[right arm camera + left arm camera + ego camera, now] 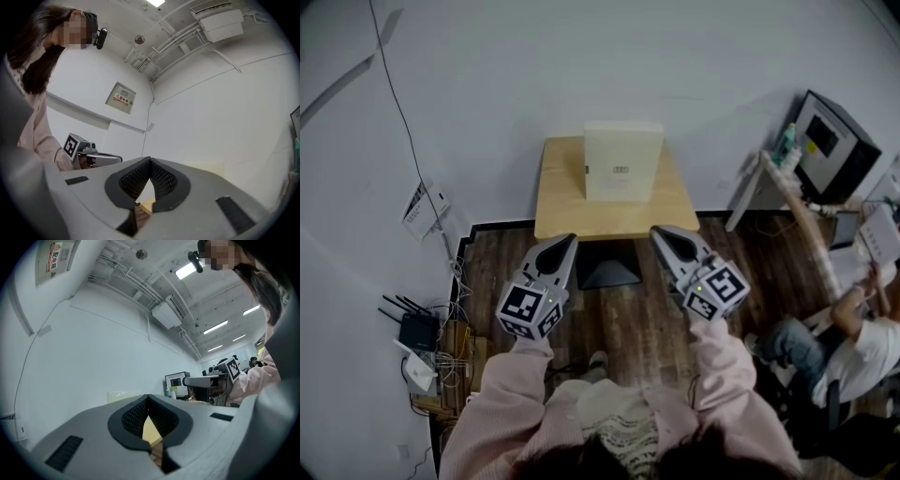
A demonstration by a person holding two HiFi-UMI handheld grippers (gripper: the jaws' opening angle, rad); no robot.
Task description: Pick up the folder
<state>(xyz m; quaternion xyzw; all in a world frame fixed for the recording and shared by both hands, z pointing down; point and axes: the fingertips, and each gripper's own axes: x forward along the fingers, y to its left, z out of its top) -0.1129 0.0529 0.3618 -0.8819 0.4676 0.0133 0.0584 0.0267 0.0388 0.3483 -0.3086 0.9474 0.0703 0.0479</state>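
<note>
A cream folder (622, 161) stands upright on a small wooden table (562, 208) against the white wall. In the head view my left gripper (567, 241) hovers just short of the table's near edge on the left, jaws shut and empty. My right gripper (660, 233) is level with it on the right, also shut with nothing held. Both point toward the folder and stay apart from it. The left gripper view shows the folder's (123, 395) top edge above my closed jaws; in the right gripper view the folder (206, 168) peeks over the jaw housing.
A dark stand (607, 267) sits under the table on the wood floor. A router and cables (420, 330) lie at the left by the wall. At the right are a desk with a monitor (830, 141) and a seated person (853, 342).
</note>
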